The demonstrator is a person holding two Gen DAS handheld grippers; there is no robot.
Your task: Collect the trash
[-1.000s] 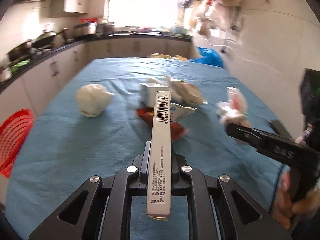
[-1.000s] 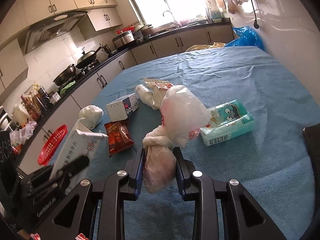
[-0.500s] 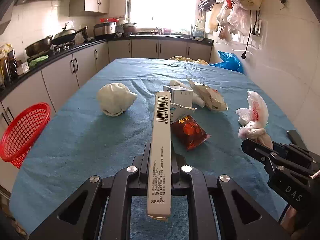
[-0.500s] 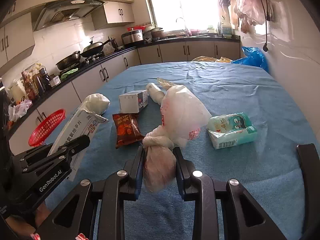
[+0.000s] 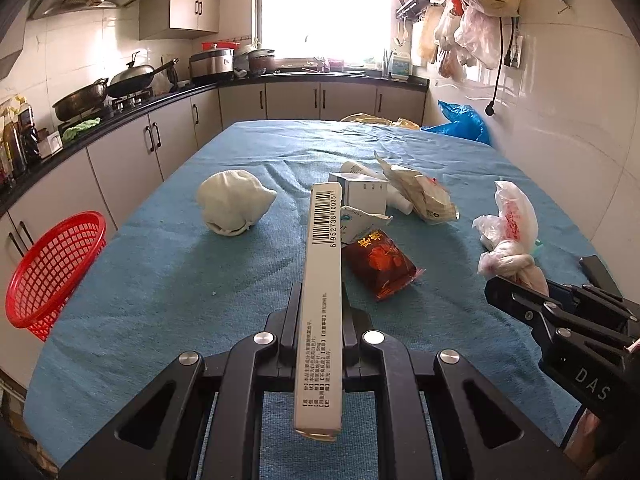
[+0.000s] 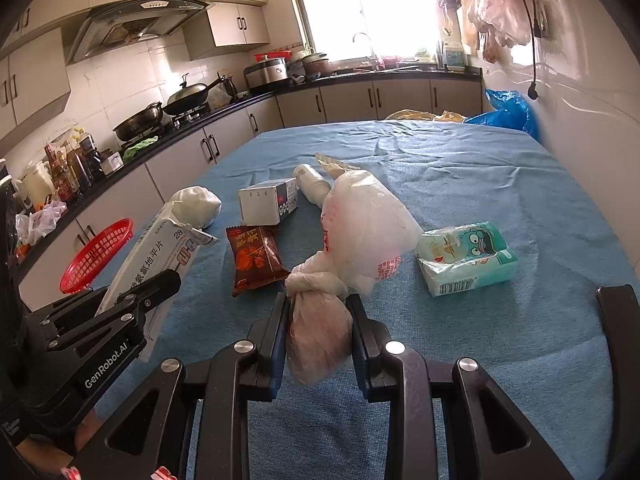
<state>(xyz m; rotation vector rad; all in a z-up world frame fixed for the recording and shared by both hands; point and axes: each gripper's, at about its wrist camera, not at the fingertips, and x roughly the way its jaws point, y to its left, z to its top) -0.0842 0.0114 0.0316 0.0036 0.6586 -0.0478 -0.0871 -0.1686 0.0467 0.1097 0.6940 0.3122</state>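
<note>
My left gripper [image 5: 318, 308] has its jaws clamped on the flat medicine box [image 5: 321, 280]; my right gripper [image 6: 318, 316] pinches the knotted plastic bag [image 6: 320, 332]. Both are lifted, probably clear of the desk [image 5: 160, 280]. Next: carry them left to the red basket [image 5: 52, 272].

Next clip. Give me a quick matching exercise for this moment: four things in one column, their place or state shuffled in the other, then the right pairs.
Things:
1. long white barcode box
2. knotted plastic bag
3. red basket
4. dark red snack packet

Place or state:
A. lying flat on the blue cloth, not held
B. clamped in the left tongs
C. off the table's left edge, by the cabinets
D. pinched below its knot in the right tongs

Pairs: 1-B, 2-D, 3-C, 4-A
</note>
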